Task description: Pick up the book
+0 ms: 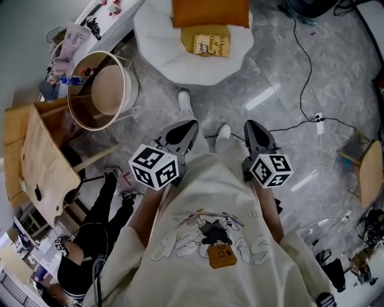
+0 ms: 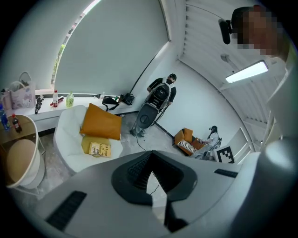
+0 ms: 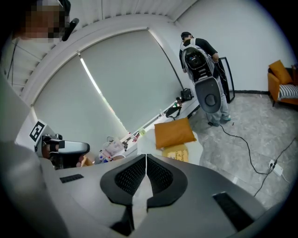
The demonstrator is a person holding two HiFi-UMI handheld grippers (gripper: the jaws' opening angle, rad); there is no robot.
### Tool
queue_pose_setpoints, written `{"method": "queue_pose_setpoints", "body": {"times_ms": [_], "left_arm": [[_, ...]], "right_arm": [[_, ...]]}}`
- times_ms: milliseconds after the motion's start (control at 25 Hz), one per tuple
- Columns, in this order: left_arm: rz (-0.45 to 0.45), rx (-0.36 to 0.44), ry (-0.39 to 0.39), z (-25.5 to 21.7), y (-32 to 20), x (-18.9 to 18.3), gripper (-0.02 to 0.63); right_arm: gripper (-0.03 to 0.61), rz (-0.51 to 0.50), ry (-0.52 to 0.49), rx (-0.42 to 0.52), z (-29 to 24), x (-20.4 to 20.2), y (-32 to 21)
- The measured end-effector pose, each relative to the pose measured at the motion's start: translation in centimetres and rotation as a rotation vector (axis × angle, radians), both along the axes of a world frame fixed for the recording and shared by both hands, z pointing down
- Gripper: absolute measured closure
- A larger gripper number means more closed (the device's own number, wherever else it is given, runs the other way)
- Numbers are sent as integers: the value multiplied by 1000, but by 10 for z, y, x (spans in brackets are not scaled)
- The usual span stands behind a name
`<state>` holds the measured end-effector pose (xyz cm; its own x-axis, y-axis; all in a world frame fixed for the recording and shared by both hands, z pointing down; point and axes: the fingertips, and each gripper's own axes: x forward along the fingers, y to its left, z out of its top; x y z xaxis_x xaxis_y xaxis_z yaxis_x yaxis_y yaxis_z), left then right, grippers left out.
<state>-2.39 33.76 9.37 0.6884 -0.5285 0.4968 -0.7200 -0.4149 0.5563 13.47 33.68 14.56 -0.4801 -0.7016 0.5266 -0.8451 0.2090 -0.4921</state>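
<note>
The book (image 1: 211, 45) is lying untouched on the chair (image 1: 157, 37), just beside the cushion (image 1: 210, 12). The person is standing well apart from the chair, holding the left hand-held gripper (image 1: 187, 129) and the right hand-held gripper (image 1: 253, 129) at the waist, both with jaws pressed together on nothing. By my reckoning the approach, the grasp and the lift are all waiting to be done.
</note>
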Motion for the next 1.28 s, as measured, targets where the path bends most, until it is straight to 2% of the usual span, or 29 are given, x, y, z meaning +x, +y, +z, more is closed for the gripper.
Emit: {"method": "queue_pose_setpoints", "body": {"times_ms": [320,640,920,1080,1280], "left_arm": [[80,61,57,-25,-115,-57,607],[184,87,131,-35,-180,-96,607],[244,58,168,-21,-211,-90,607],[255,31,151,-8,-228,-78,607],[253,18,120,0,-243,-57,607]], "right_arm": [[552,86,42,20,-24,-64,-85],[552,165,100,69,-45,-112,-144],[552,168,136,60,-42,-119,-171],[552,151,141,50,-31,-104,-193],[552,79,139,45,-18,-88,-218]]}}
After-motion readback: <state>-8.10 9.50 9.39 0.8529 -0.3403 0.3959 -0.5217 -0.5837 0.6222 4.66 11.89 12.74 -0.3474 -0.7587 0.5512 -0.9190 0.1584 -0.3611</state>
